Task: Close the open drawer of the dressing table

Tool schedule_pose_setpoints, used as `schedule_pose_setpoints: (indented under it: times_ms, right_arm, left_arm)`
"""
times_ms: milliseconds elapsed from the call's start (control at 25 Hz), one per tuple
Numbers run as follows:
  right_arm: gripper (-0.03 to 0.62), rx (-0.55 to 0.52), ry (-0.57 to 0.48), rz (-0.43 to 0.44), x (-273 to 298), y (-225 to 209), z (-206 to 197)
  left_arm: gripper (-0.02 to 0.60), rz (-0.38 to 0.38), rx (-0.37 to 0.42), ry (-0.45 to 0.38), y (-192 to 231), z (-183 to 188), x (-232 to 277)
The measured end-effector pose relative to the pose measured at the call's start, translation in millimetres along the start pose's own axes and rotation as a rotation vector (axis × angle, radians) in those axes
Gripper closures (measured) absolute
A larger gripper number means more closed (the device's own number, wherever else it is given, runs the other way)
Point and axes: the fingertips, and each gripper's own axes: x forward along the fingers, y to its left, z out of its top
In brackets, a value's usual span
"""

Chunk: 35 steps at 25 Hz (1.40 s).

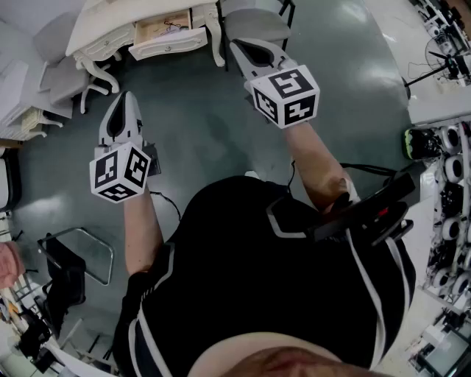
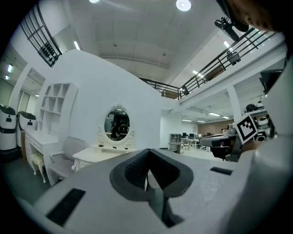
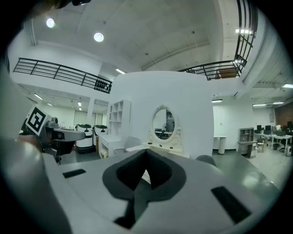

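Head view, near to far. A person in a dark top holds both tools out over the grey floor [image 1: 199,110]. The left tongs [image 1: 126,97] lie at 10 o'clock from the frame centre, with the tips pointing to 12 o'clock. Their halves are pressed together and pinch nothing. The right tongs [image 1: 237,46] lie at 12 o'clock, farther forward, and are likewise pressed together and empty. The drawer [image 1: 168,33] stands pulled out from the white dressing surface [image 1: 110,22] at 11 o'clock, well apart from both tongs. A grey chair [image 1: 254,22] stands at 3 o'clock of the drawer. In the right gripper view, an oval mirror [image 3: 163,122] stands beyond the tips.
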Motion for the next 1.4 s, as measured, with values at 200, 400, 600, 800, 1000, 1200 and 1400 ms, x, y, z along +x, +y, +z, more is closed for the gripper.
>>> schedule_pose_setpoints:
  times_ms: [200, 400, 600, 800, 1000, 1200, 1400]
  right_arm:
    - [0.591, -0.004, 0.004, 0.002, 6.8, 4.9, 0.0]
    - [0.591, -0.009, -0.006, 0.004, 10.4, 9.9, 2.0]
    - [0.591, 0.001, -0.031, 0.011, 15.0, 16.7, 4.0]
    - [0.591, 0.023, -0.023, 0.001, 20.5, 32.1, -2.5]
    - [0.591, 0.005, -0.001, -0.002, 33.3, 50.1, -8.0]
    - [0.591, -0.019, 0.001, 0.011, 48.1, 52.8, -5.1]
    - [0.589, -0.017, -0.014, 0.032, 82.0, 40.9, -6.5]
  left_arm:
    - [0.578, 0.006, -0.013, -0.003, 8.7, -1.1, -2.1]
    - [0.578, 0.003, -0.012, -0.01, 14.3, 0.5, -2.3]
    - [0.578, -0.015, -0.021, -0.015, 21.3, -3.4, -6.1]
    - [0.578, -0.086, -0.052, -0.01, 28.6, -13.1, -15.8]
    - [0.578, -0.111, -0.068, 0.001, 47.5, -22.2, -16.1]
    - [0.578, -0.081, -0.056, -0.011, 63.6, -19.0, -5.4]
    - [0.578, -0.035, -0.027, -0.007, 84.8, -19.5, 25.0]
